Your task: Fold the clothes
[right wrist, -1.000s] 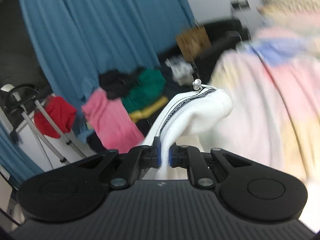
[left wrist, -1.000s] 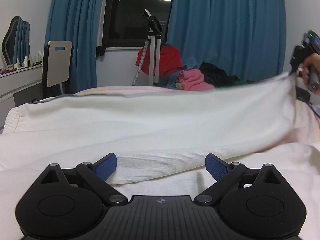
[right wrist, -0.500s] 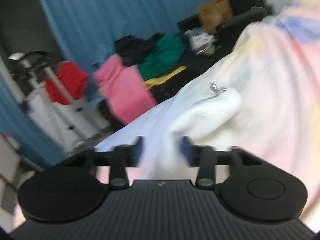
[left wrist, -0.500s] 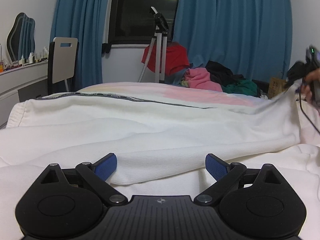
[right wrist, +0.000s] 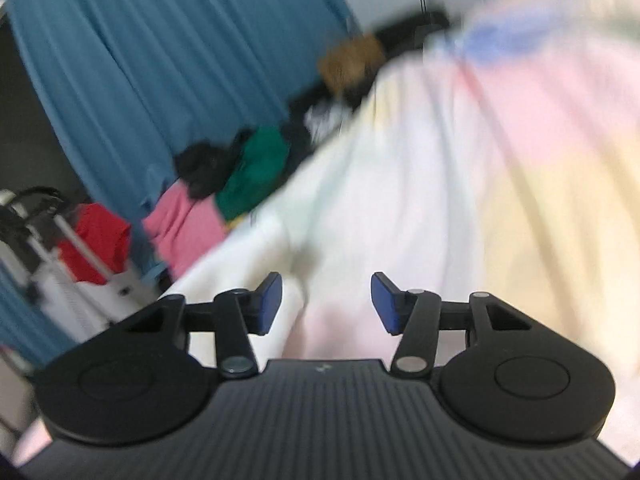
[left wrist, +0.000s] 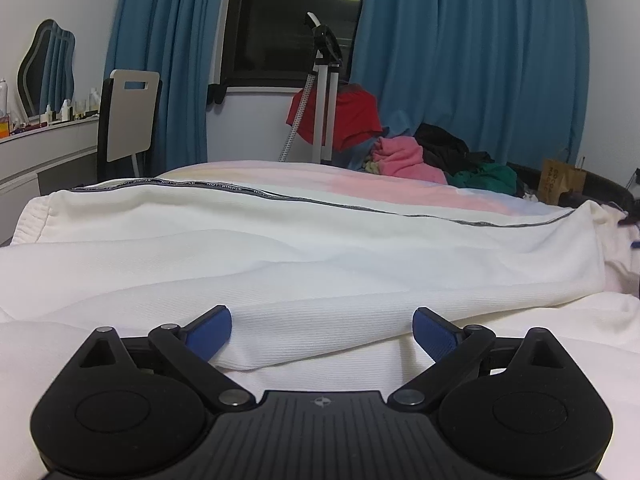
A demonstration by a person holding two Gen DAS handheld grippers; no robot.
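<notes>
- Right now the white garment (left wrist: 304, 256) lies spread across the bed (left wrist: 360, 188), long way left-to-right in the left wrist view; elastic cuff at far left, dark lettered stripe along its far edge.
- Nearest fold of it runs just in front of the left gripper (left wrist: 322, 330), w/ more white fabric under the gripper body.
- Left gripper: blue fingers (left wrist: 210, 330) wide apart, nothing pinched; fold edge sits btwn and just beyond them. Can't tell if pads touch cloth.
- Right gripper (right wrist: 326, 304): fingers apart too, holding nothing. View is motion-blurred.
- Under/ahead of right gripper: white cloth (right wrist: 248, 256) at left, pastel pink/yellow/blue bed cover to the right. Blur too heavy to say if fingers touch fabric.
- Bkgd, left view: blue curtains (left wrist: 472, 64) either side of a dark window (left wrist: 292, 20); steamer stand (left wrist: 324, 92) w/ red garment (left wrist: 352, 120) draped on it.
- Pile of clothes (left wrist: 432, 160) beyond the bed: pink, black, green. Brown paper bag (left wrist: 562, 180) far right.
- White chair (left wrist: 128, 120) and a wavy mirror (left wrist: 46, 64) over a white counter at left.
</notes>
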